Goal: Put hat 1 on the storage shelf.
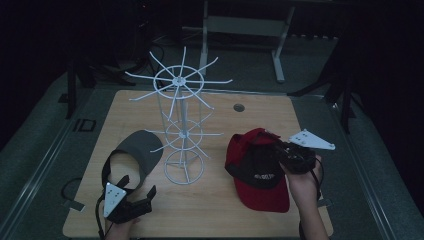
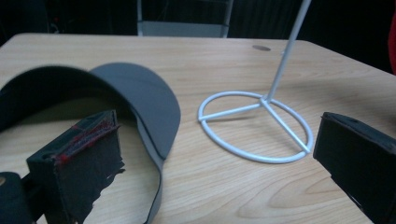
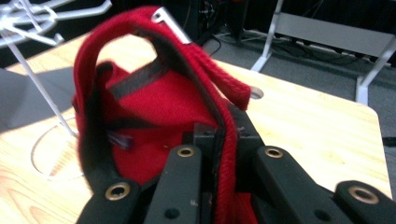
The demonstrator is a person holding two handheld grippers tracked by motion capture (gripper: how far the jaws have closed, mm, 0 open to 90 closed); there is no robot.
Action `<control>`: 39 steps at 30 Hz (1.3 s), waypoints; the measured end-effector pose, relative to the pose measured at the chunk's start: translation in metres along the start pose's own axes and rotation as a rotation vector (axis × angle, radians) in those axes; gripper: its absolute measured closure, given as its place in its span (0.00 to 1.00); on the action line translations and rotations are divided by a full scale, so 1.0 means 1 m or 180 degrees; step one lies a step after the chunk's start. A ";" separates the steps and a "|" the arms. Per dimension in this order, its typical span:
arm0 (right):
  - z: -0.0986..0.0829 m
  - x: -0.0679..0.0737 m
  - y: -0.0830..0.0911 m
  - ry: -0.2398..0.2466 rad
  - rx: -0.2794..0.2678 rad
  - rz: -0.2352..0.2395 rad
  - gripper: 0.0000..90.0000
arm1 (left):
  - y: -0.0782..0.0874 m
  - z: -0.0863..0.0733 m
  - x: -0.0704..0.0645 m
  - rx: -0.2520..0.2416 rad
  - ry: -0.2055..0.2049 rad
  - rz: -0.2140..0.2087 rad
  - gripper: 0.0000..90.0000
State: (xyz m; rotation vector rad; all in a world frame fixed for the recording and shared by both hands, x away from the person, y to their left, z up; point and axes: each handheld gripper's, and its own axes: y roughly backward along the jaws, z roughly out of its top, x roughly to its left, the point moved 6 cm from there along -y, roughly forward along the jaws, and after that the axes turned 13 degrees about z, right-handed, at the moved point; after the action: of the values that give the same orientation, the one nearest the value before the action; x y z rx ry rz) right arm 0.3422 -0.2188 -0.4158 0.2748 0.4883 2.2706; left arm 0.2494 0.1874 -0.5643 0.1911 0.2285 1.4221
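Red cap w/ black front, rim pinched in right hand-held gripper — left open, empty.

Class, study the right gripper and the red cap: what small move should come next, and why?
Probably lift the red cap toward the white wire rack. The right gripper is already shut on the cap's rim, and the rack's prongs stand bare, so hanging it looks likely.
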 end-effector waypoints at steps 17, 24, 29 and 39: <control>0.026 0.001 0.029 0.0013 -0.0188 -0.0050 0.94 | 0.026 0.038 -0.042 0.0161 -0.0204 -0.0634 0.01; 0.038 0.011 0.041 0.0064 -0.0327 0.0014 0.94 | 0.041 0.069 -0.061 -0.0016 -0.0327 -0.0747 0.01; 0.043 0.018 0.046 0.0088 -0.0402 0.0057 0.94 | 0.043 0.091 -0.073 -0.0105 -0.0409 -0.0889 0.01; 0.057 0.030 0.057 0.0188 -0.0485 0.0099 0.94 | 0.039 0.122 -0.105 -0.0212 -0.0578 -0.1144 0.03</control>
State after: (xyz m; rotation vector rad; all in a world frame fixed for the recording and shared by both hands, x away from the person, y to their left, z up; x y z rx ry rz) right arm 0.3041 -0.2173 -0.3383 0.1397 0.3410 2.3374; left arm 0.2310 0.0892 -0.4319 0.2114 0.0608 1.0470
